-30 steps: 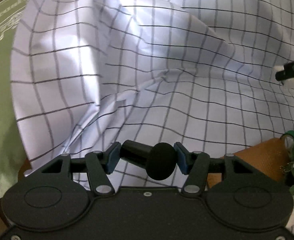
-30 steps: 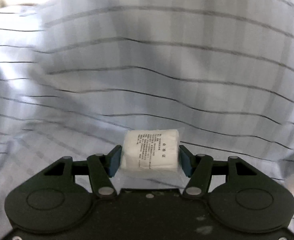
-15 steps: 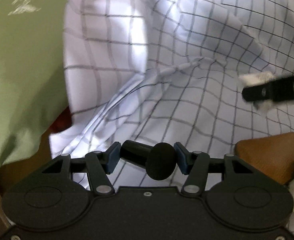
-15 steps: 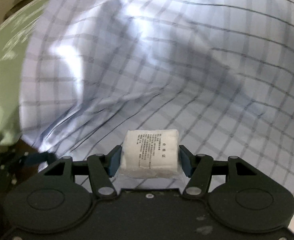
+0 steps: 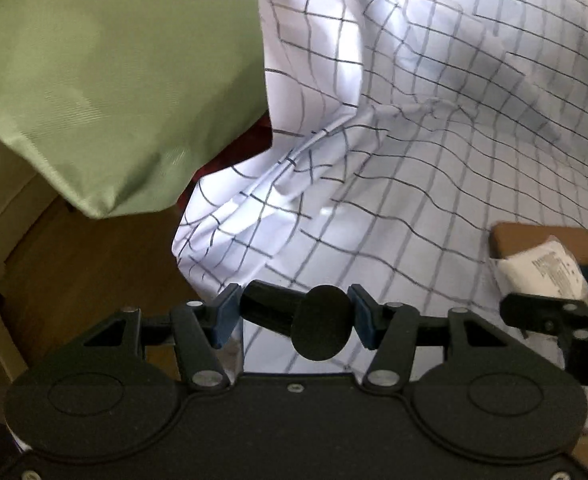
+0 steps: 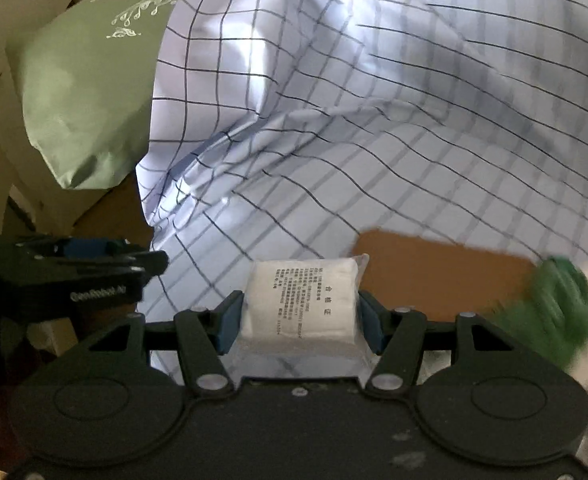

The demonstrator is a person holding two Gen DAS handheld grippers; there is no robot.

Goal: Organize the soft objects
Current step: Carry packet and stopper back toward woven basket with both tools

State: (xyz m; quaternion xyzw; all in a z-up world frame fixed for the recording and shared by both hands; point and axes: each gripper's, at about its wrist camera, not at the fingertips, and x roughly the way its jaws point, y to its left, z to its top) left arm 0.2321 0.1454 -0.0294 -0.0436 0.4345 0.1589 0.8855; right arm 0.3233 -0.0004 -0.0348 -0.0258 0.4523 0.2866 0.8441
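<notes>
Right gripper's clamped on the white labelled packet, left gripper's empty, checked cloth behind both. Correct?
Not quite. The left gripper isn't empty: the left wrist view shows it shut on a black object. The rest stands: the right gripper is clamped on the white labelled packet, with the checked cloth behind both.

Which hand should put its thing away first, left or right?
Probably the right. The right gripper squeezes a soft white packet, and the brown box lies just beside it. The left gripper holds a hard-looking black object, farther from the box.
</notes>
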